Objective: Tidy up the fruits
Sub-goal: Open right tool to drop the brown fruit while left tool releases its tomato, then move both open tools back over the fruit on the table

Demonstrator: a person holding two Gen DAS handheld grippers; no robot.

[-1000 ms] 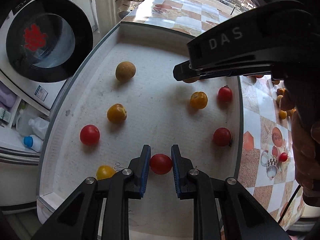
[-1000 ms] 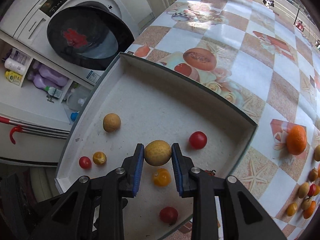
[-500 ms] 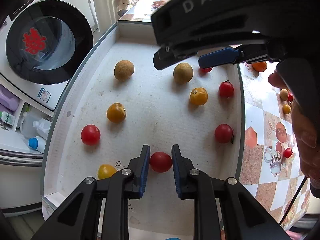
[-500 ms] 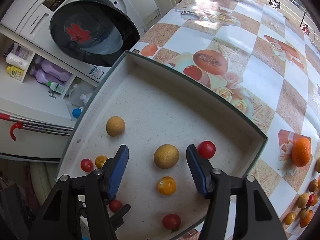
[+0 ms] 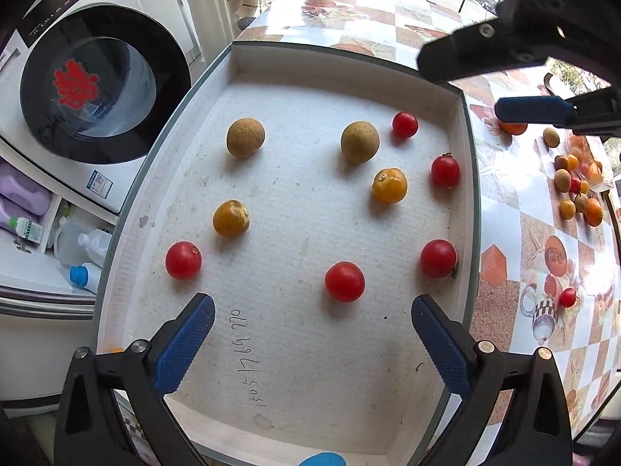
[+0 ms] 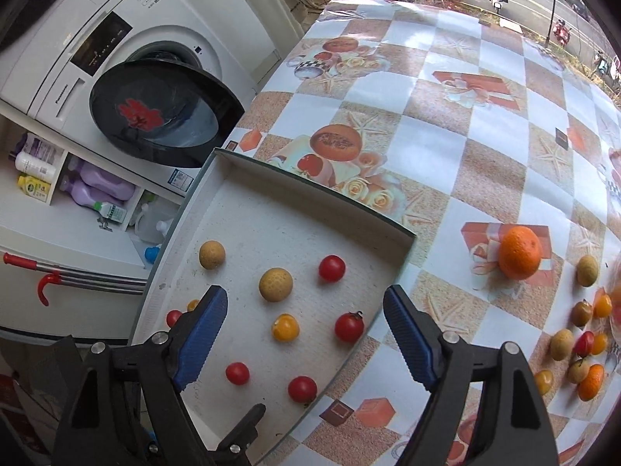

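Note:
A white foam tray (image 5: 349,73) (image 6: 310,190) holds several fruits. A red cherry tomato (image 5: 344,281) lies just ahead of my left gripper (image 5: 312,343), which is open and empty above the tray's near end. A tan longan (image 5: 359,141) (image 6: 275,284) lies near the tray's far right, next to a yellow tomato (image 5: 389,185) (image 6: 285,327). My right gripper (image 6: 304,334) is open and empty, raised above the tray's right part; it shows in the left wrist view (image 5: 504,81). A second longan (image 5: 245,136) (image 6: 212,254) lies far left.
A pile of loose fruits (image 6: 578,353) and an orange (image 6: 520,252) lie on the checked tablecloth (image 6: 446,124) right of the tray. A washing machine (image 6: 128,89) with its door open and shelves of bottles (image 6: 89,190) stand left, beyond the table edge.
My left gripper opened and let go of the red tomato, then drew back. My right gripper opened, left the longan in the tray, and rose away to the right.

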